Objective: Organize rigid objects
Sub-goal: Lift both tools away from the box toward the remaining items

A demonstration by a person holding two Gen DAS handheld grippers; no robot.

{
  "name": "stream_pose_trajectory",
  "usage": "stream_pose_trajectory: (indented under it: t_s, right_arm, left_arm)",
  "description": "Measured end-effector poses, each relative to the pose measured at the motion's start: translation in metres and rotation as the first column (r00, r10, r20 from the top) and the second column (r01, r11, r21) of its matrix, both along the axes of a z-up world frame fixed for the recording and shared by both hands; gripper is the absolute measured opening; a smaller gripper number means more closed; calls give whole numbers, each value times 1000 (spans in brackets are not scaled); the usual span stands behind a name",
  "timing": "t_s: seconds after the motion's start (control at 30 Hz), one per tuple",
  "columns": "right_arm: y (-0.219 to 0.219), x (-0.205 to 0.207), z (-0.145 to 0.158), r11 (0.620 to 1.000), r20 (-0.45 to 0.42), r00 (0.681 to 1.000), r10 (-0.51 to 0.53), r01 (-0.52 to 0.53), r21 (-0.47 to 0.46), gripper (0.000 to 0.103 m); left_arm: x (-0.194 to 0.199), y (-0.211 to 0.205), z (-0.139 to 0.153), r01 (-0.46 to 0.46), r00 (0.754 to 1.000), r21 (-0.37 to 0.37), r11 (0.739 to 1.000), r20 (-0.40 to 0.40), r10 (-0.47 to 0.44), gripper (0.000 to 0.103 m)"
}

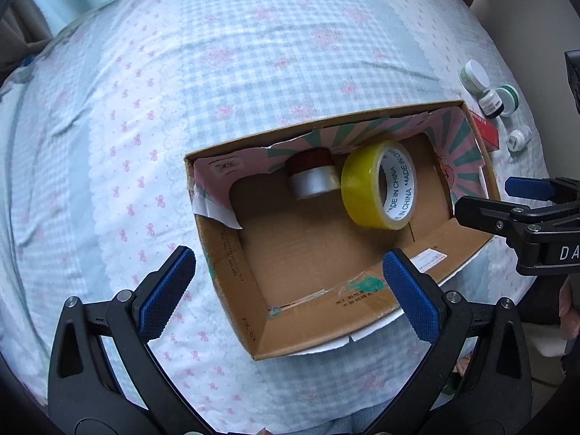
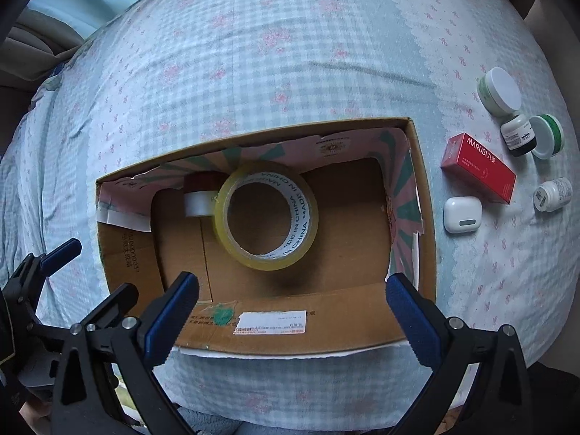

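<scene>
An open cardboard box (image 1: pixel 232 268) (image 2: pixel 424 224) lies on a checked bedsheet. Inside, a yellow tape roll (image 1: pixel 366 185) (image 2: pixel 232 239) leans against the far wall, beside a small jar with a dark red lid (image 1: pixel 313 174) (image 2: pixel 197 195). My left gripper (image 1: pixel 290 290) is open and empty, over the box's near left corner. My right gripper (image 2: pixel 290 311) is open and empty above the box's near wall; it also shows at the right edge of the left wrist view (image 1: pixel 507 199). Right of the box lie a red carton (image 2: pixel 478 168), a white earbud case (image 2: pixel 462 214) and several small jars.
The jars right of the box are a white-lidded green jar (image 2: pixel 500 90), a dark jar (image 2: pixel 518 134), a green lid (image 2: pixel 547 136) and a small white bottle (image 2: pixel 552 194). The bed's edge curves along the right.
</scene>
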State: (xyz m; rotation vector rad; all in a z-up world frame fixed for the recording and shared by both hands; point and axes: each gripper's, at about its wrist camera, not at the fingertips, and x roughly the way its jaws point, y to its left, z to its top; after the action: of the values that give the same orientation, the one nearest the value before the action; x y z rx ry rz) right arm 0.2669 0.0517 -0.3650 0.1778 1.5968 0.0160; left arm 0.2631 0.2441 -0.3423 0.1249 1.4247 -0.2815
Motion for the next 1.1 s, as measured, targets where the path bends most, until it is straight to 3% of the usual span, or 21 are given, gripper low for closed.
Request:
stream_pose_trajectory:
  t_s: [0.17,0.4,0.63,0.9,1.1]
  right_arm:
    - [1,-16,31,1000,43,999,-12,12,1,103]
    - [0,-48,89,999,138,990,5,0,-35,103]
    - [-31,-85,146,997,266,962,-56,69,-41,103]
    - [-114,-120,178,992,356,933,-54,90,-85,103]
    - [-192,-129,177,996,378,925,26,9,-91,103]
  left_arm:
    - [-20,-2,32,-8,998,24,1000,58,7,103]
    - [-49,-8,86,-38,988,-17,999,148,40,103]
    - [-79,-37,138,-75,968,-60,995,234,87,103]
    - [-108,-126,162,-83,957,-67,994,273,98,103]
    - [-124,-213,160,-176,946,-66,982,265,187,103]
